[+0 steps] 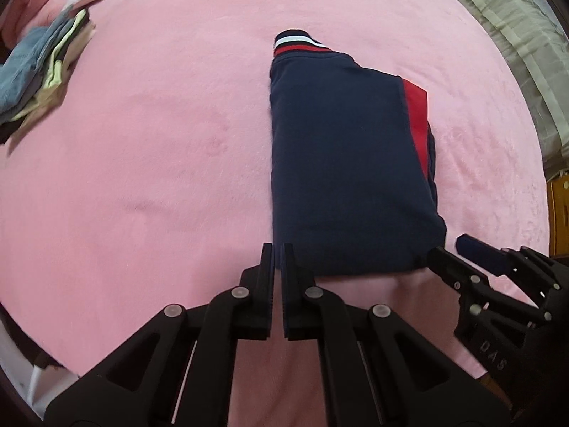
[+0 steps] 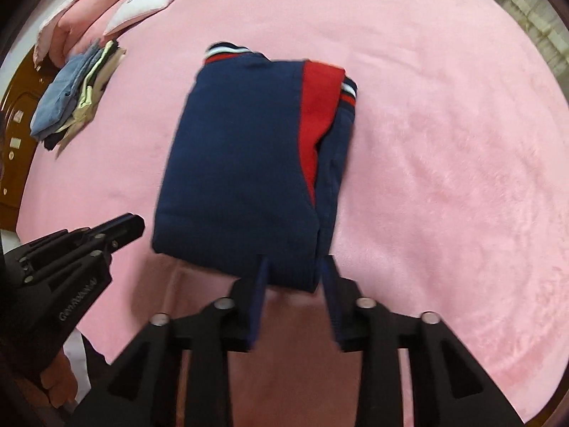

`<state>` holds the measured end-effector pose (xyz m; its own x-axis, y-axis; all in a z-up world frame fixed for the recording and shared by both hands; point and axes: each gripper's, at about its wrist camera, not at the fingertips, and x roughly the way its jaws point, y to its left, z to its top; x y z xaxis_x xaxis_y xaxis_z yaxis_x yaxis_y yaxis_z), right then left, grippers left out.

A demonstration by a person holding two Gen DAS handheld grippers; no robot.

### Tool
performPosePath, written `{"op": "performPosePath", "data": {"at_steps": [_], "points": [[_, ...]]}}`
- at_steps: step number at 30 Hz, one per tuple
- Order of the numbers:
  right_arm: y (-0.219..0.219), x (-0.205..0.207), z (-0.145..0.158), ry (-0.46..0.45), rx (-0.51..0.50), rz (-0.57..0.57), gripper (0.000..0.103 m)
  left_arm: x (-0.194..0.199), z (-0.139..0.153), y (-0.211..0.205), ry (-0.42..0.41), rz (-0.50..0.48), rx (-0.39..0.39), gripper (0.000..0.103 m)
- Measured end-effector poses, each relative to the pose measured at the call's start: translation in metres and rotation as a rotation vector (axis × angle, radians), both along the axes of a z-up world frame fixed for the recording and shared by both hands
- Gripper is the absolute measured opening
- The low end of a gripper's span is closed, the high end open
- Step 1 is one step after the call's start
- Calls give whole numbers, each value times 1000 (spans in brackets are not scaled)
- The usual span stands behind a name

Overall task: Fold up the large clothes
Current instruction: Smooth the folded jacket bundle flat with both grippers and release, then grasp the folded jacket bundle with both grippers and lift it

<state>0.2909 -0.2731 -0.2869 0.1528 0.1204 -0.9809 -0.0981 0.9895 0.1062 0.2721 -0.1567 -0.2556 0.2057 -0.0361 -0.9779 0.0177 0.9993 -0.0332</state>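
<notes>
Your pink blanket [image 2: 444,142] spreads wide and bare to the right, leaving room to work. At its middle lies the navy sweater [image 2: 242,163], folded into a tidy block with its striped hem at the far end, apparently ready to shift toward the folded stack [image 2: 71,103] at far left. Your right gripper [image 2: 295,270] stands partly open astride the near edge, gripping nothing; your left gripper [image 1: 278,259] is closed, empty, at the sweater's near corner.

Pink bed [image 1: 142,178], folded sweater [image 1: 341,163], clothes pile [image 1: 39,74]
</notes>
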Motion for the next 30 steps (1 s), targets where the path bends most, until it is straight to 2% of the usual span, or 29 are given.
{"op": "performPosePath", "data": {"at_steps": [2,4,5,6,8,10,20,30], "points": [[7,1,6,3,-34,13,43,-2,7,0,3,7,7,2],[10,0,10,13,-34,8,60,-2,13,-1,1,3,21,7],[13,3,10,19,-15,7,64,-2,15,-2,5,2,29,23],[13,2,11,23,-17,0,71,1,17,-4,9,3,32,49],[13,6,18,26,-22,-17,78,-1,26,-1,-16,27,55,62],[9,7,31,25,-31,-43,86,-4,36,5,-35,32,48,64],[-1,-4,58,25,-53,-68,89,-9,57,12,-56,52,37,67],[-4,0,71,7,-45,-75,93,-8,61,20,-51,65,8,68]]}}
